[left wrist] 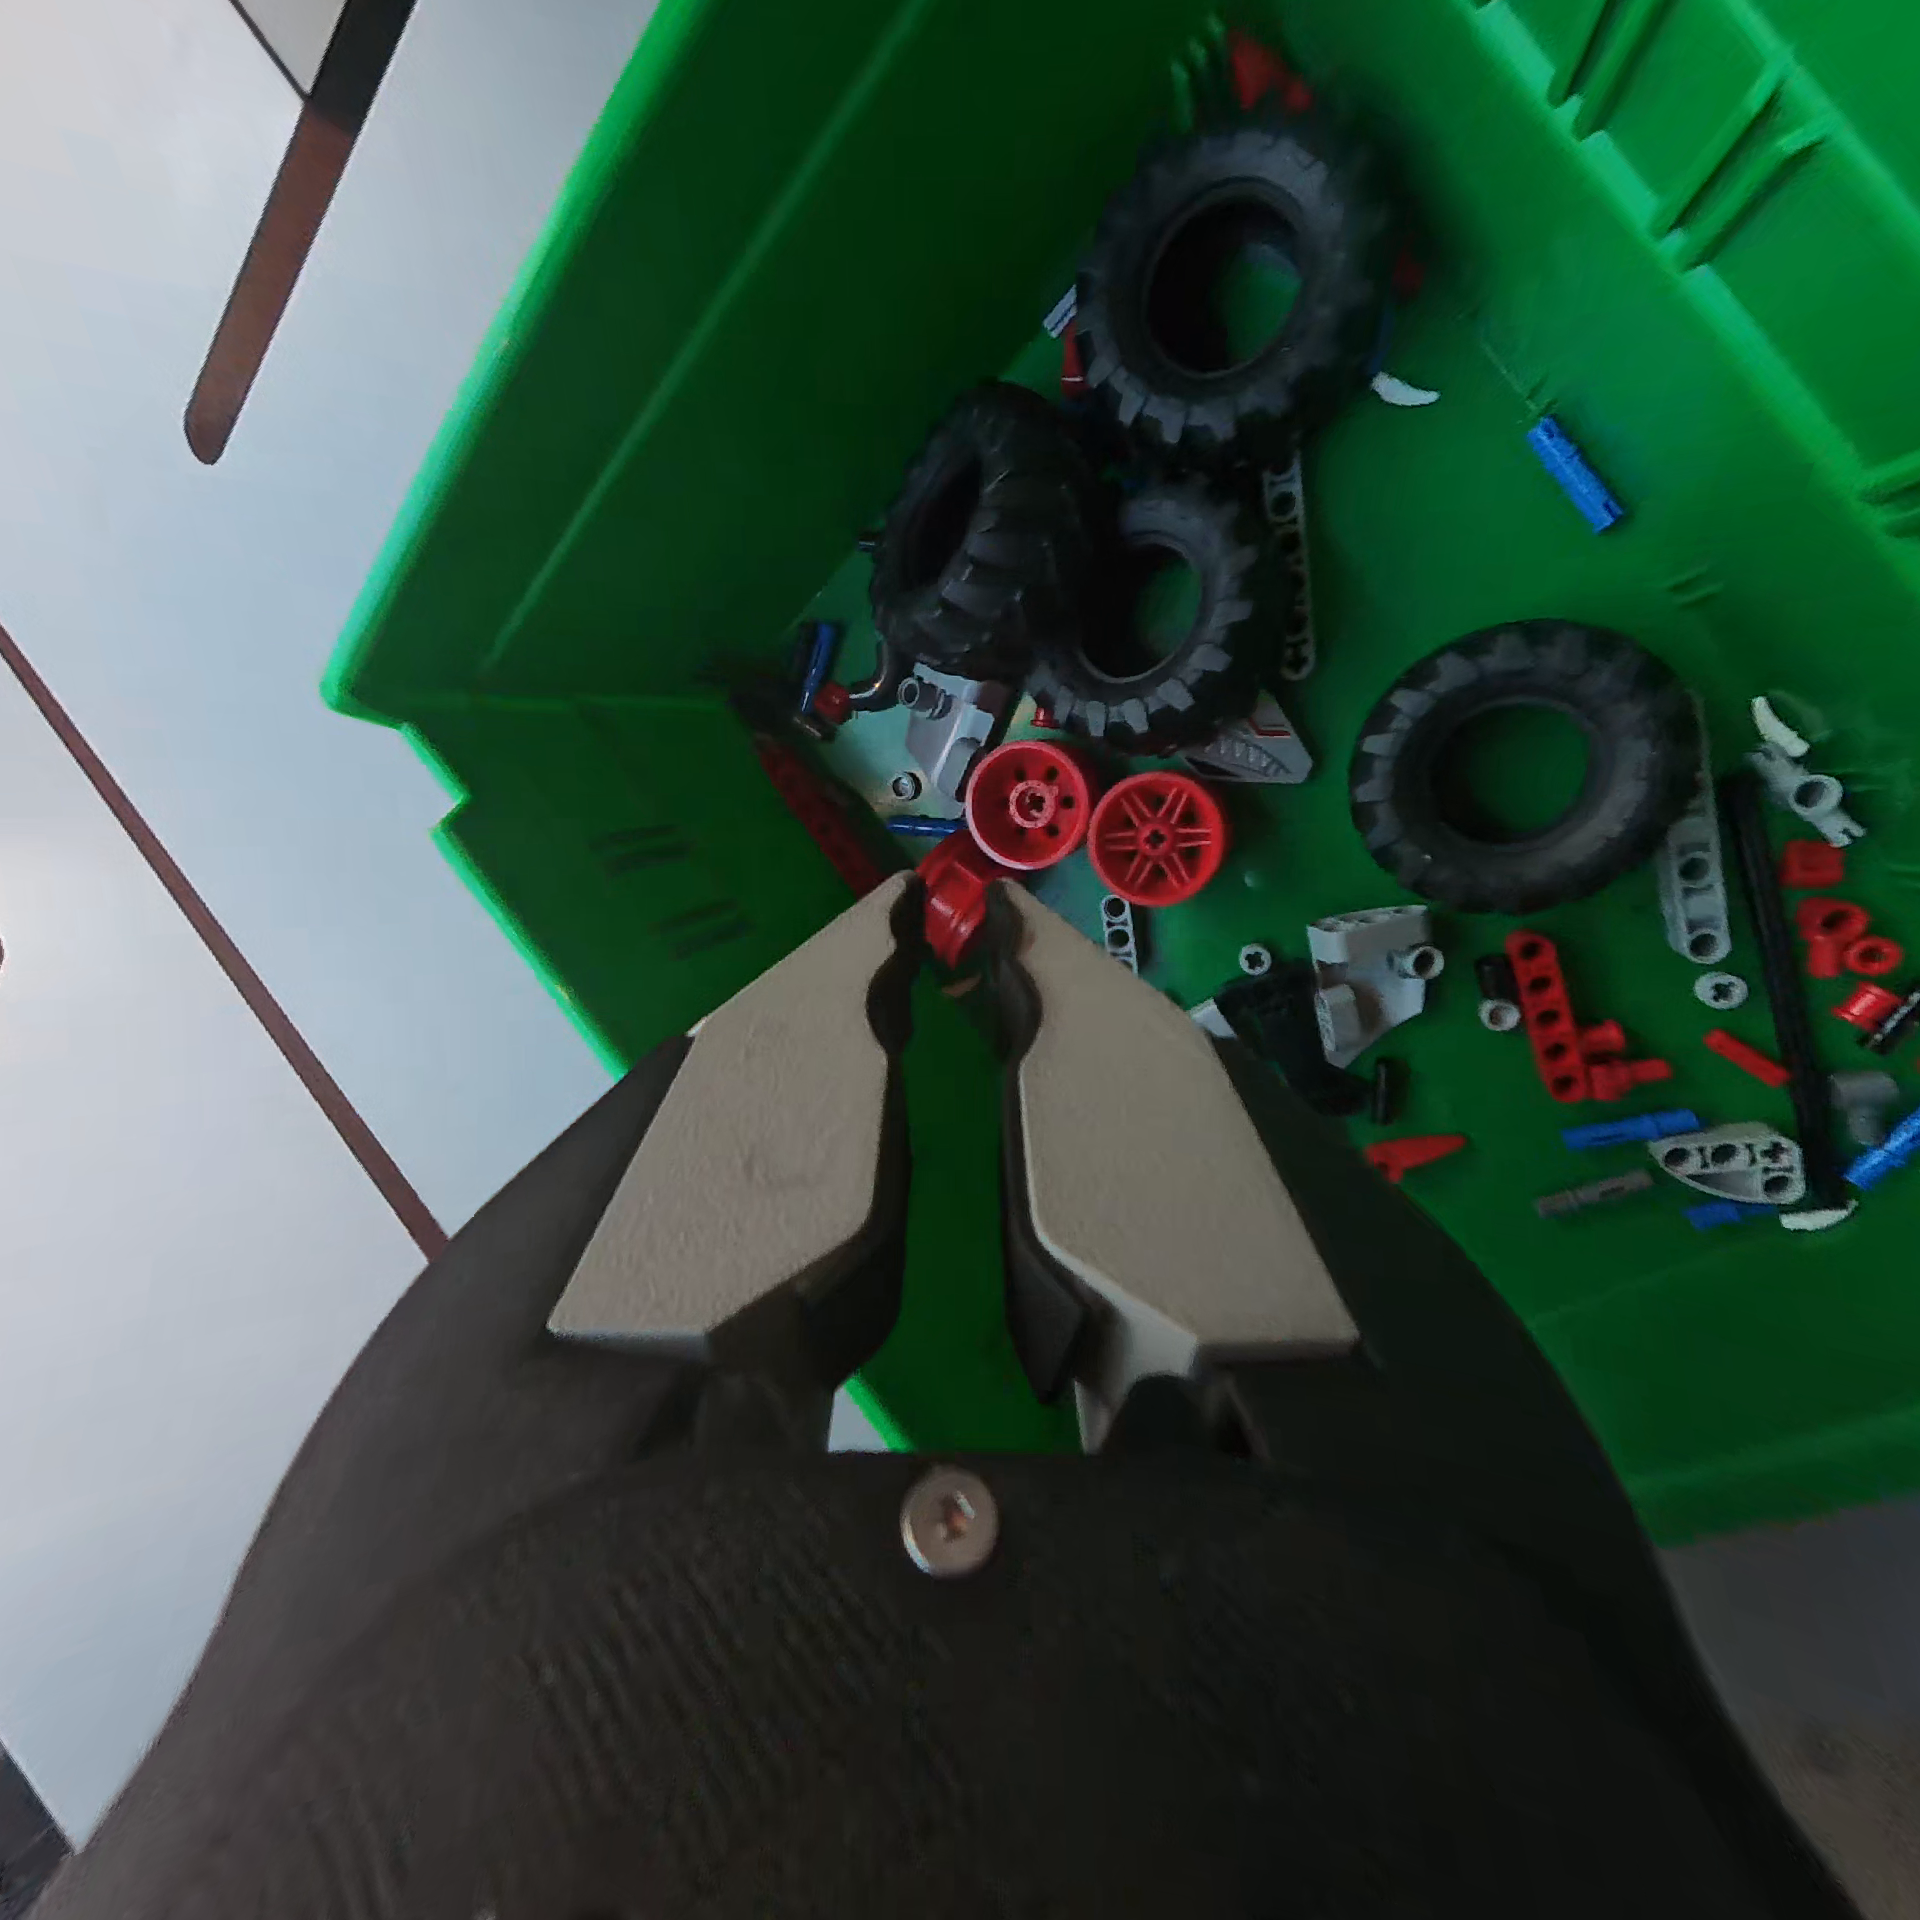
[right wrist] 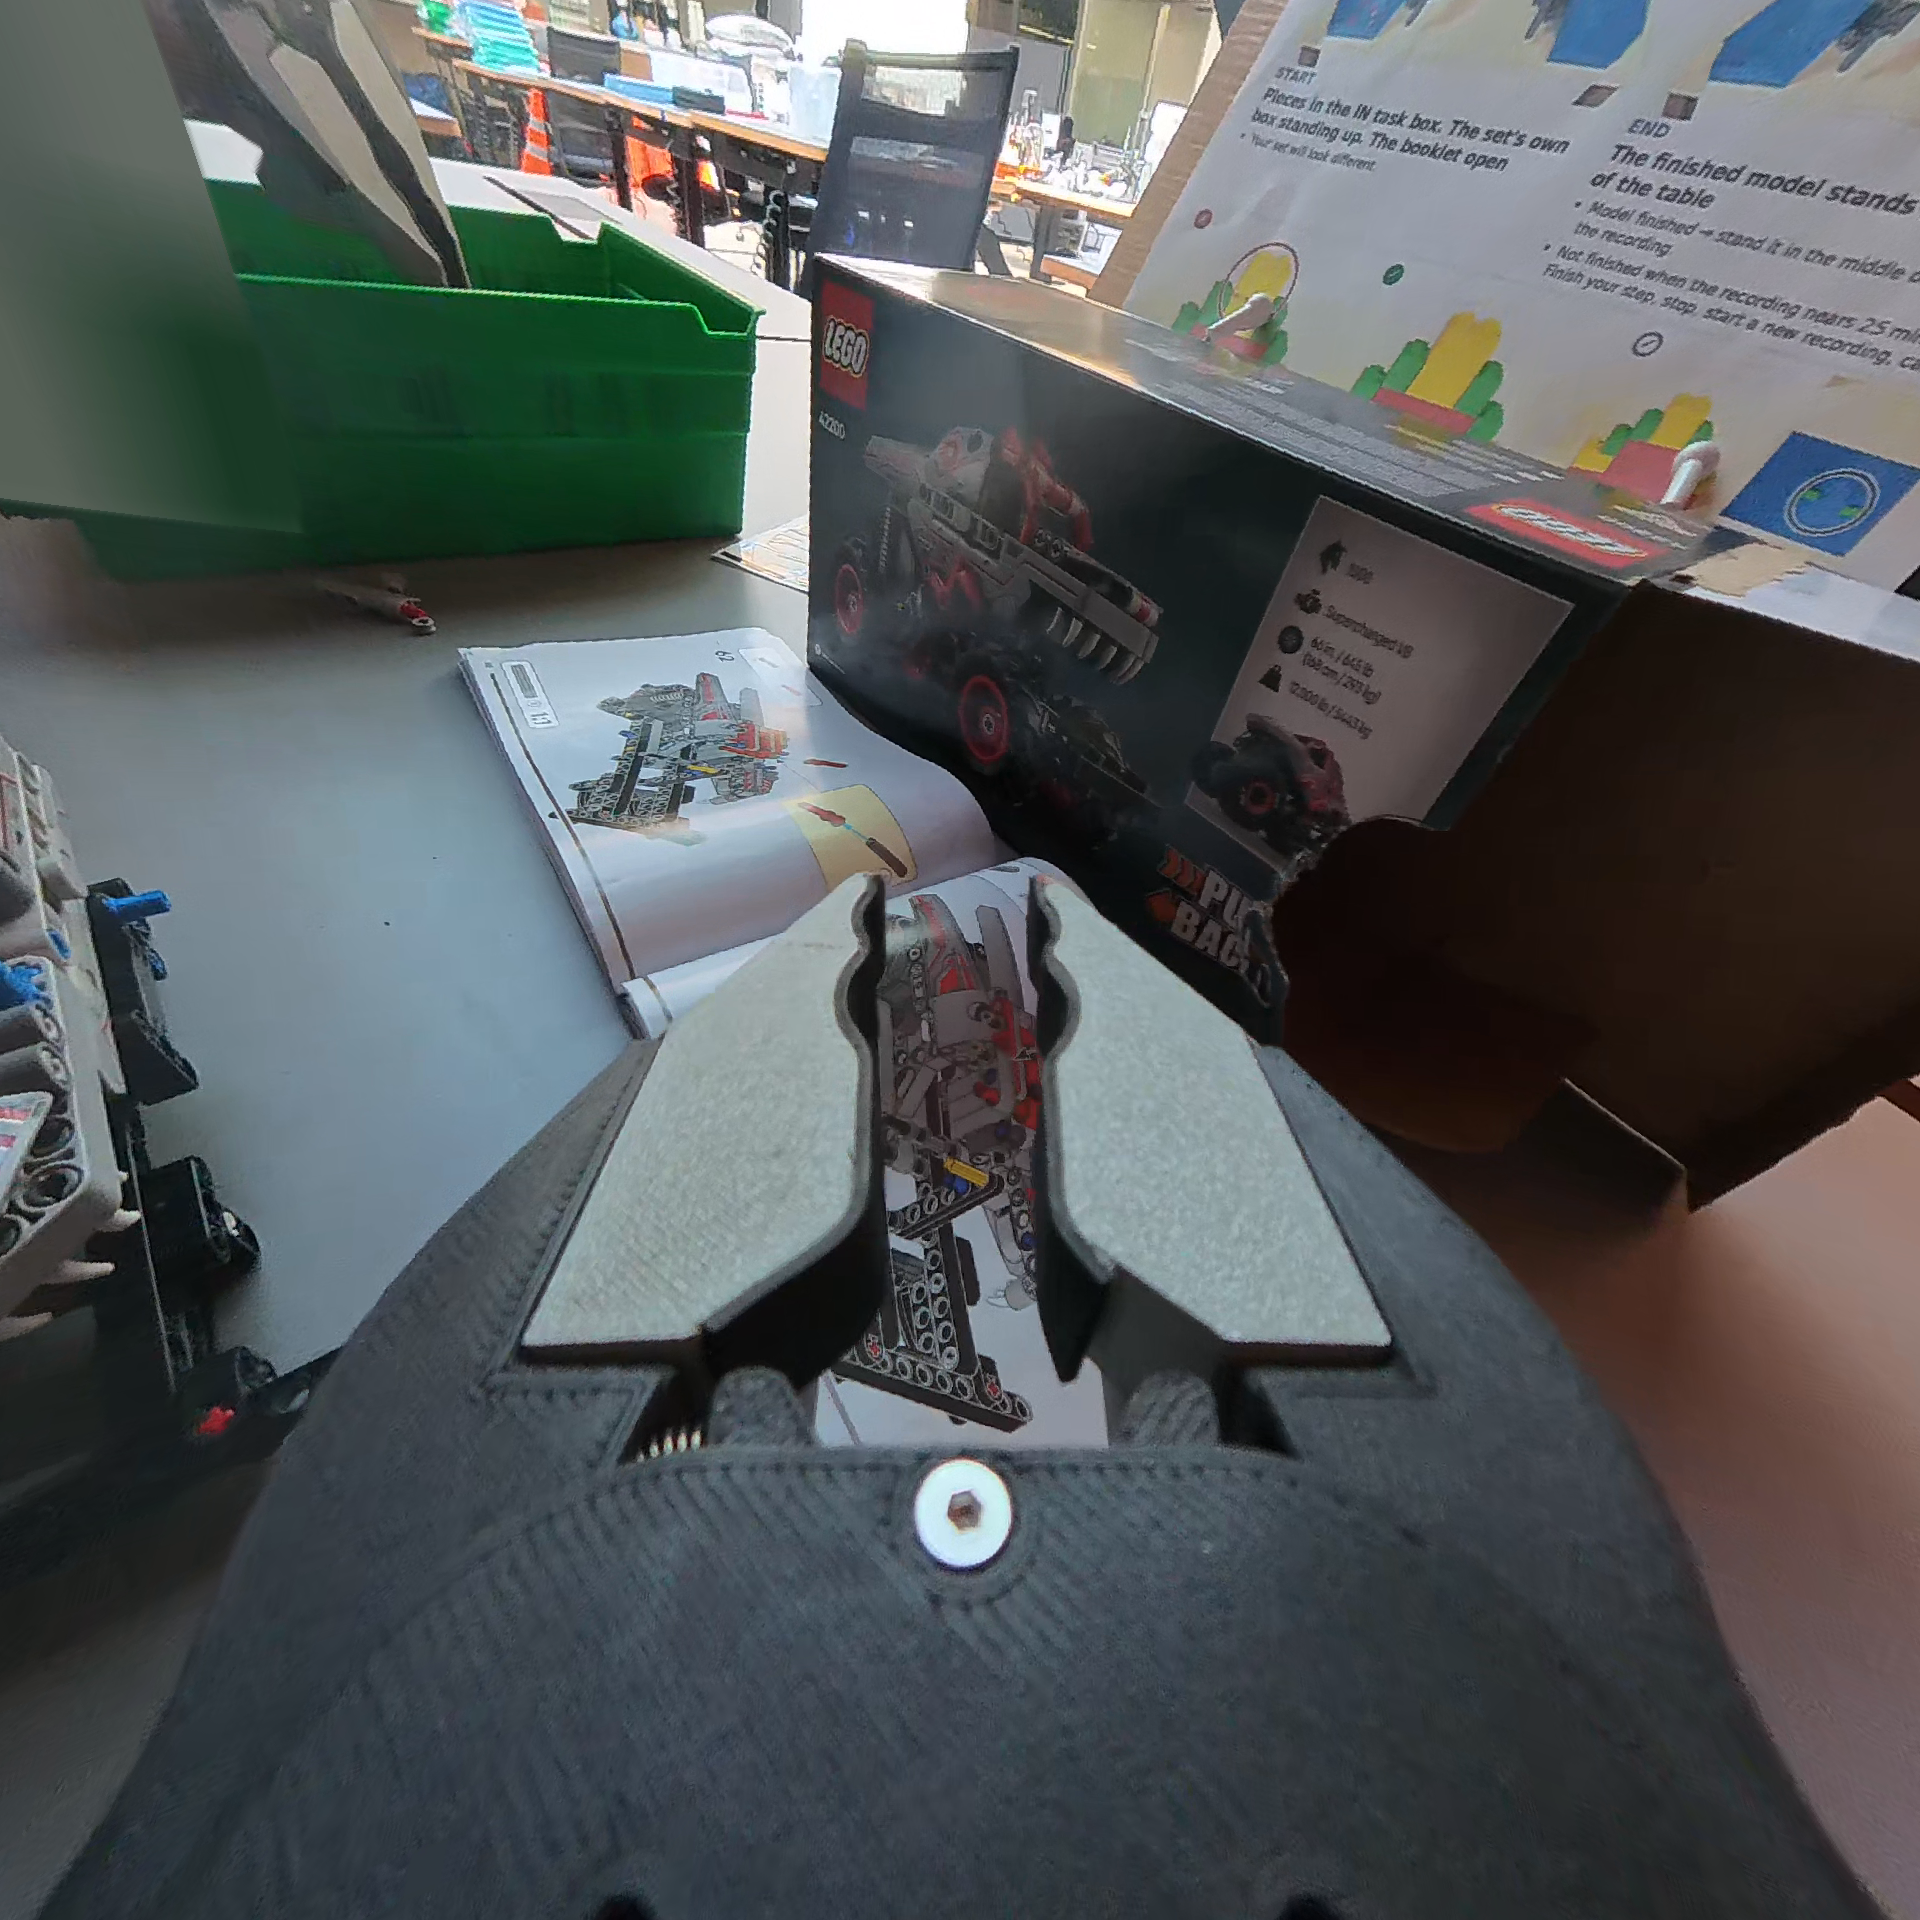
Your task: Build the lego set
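Note:
My left gripper (left wrist: 958, 902) hangs over the green bin (left wrist: 665, 436) and is shut on a small red wheel hub (left wrist: 956, 906) at its fingertips. Two more red hubs (left wrist: 1091, 816) lie just beyond it, next to several black tyres (left wrist: 1236, 281) and loose red, grey, blue and black pieces (left wrist: 1548, 997). My right gripper (right wrist: 956, 904) is open and empty above the open instruction booklet (right wrist: 727, 790). The partly built grey and black model (right wrist: 62, 1122) lies at the left edge of the right wrist view. The green bin (right wrist: 499, 416) shows there too, with the left gripper (right wrist: 353, 156) over it.
The dark set box (right wrist: 1143, 582) stands just behind the booklet. A brown cardboard stand (right wrist: 1610, 935) with a printed sheet (right wrist: 1558, 260) is at the right. A small loose piece (right wrist: 384, 601) lies on the grey table in front of the bin. The gap from one gripper's tips to the other's is roughly 50 cm.

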Demonstrator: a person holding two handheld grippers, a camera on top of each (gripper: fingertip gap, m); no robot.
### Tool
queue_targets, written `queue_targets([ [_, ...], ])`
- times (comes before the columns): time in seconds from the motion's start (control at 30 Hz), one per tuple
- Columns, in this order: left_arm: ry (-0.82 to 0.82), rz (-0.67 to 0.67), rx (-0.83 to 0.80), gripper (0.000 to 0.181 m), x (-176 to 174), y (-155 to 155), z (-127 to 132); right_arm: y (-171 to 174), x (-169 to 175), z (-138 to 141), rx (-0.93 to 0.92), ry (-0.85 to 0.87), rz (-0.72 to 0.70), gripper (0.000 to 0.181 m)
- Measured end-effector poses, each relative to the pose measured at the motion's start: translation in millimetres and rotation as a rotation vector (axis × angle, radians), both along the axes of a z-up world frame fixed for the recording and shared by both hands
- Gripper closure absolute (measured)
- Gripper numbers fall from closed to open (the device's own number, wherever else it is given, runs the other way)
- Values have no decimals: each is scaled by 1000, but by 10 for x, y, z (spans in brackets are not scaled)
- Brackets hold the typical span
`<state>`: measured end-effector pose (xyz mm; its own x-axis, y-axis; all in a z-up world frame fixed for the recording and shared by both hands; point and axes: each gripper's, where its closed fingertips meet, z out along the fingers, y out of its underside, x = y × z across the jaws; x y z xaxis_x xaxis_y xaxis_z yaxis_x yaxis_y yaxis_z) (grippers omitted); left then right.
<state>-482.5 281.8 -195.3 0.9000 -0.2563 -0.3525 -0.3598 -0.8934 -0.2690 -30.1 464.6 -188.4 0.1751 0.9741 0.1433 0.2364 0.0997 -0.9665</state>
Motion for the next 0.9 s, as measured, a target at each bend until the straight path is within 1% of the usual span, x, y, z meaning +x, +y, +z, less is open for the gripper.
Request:
queue_targets([
  [0.03, -7, -3, 5, 173, 0, 2, -9, -13, -5, 7, -5, 5, 10, 158],
  [0.1, 8, 12, 32, 172, -63, 21, 20, -37, -12, 16, -12, 14, 25, 156],
  [0.17, -24, 26, 78, 168, -83, 69, 85, -47, -13, 21, -13, 17, 29, 157],
  [0.27, -124, 7, 154, 162, 26, 222, 180, -48, -14, 21, -16, 18, 31, 156],
  [0.33, -147, -12, 174, 160, 83, 333, 214, -48, -16, 23, -17, 19, 31, 157],
  [0.4, -167, -68, 187, 158, 205, 485, 224, -50, -20, 30, -16, 23, 32, 157],
  [0.43, -197, -110, 179, 156, 315, 557, 203, -52, -22, 31, -15, 23, 33, 157],
  [0.5, -247, -149, 138, 154, 482, 688, 117, -52, -24, 29, -10, 22, 29, 157],
  [0.6, -248, -174, 35, 138, 562, 793, -104, -47, -19, 34, -3, 24, 21, 156],
  [0.7, -126, -124, -114, 126, 345, 714, -419, -44, -17, 37, -4, 26, 19, 156],
  [0.77, -117, -80, -194, 128, 255, 569, -554, -45, -16, 40, -6, 27, 20, 157],
  [0.83, -111, -36, -251, 136, 181, 412, -549, -46, -17, 40, -6, 28, 20, 156],
  [0.9, 27, -8, -292, 146, -37, 265, -495, -49, -17, 41, -5, 27, 21, 156],
])
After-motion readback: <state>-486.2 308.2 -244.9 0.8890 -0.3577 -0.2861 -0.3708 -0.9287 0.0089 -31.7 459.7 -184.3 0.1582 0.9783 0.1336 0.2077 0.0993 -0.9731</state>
